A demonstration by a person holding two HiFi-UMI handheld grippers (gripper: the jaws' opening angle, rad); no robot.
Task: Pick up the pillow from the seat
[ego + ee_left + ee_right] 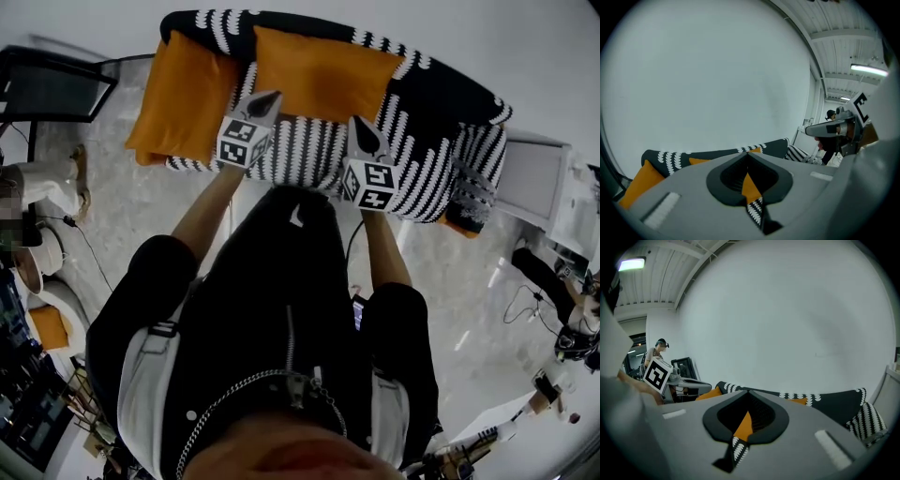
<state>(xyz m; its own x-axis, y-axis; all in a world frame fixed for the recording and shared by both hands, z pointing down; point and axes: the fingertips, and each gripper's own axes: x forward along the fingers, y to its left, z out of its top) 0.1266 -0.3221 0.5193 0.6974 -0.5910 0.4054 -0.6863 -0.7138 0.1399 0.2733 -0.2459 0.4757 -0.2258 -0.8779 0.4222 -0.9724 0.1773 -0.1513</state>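
orange marks the thing to pick up: an orange pillow leans against the backrest of the black-and-white patterned sofa, roughly at its middle, with its lower edge down on the striped seat. a second orange pillow stands just beside it at the sofa's left end (a striped cushion sits at the far right end).

in the head view the left gripper and the right gripper are held out side by side above the front of the seat, both pointing at the sofa. the left tip shows against the gap between the two orange pillows, and the right tip shows just below the middle pillow's lower right corner.

in the left gripper view the left gripper's jaws are pressed together with nothing between them, and orange fabric and sofa pattern show only beyond them. the right gripper view shows the same: jaws fully together and empty, with the sofa ahead of them.
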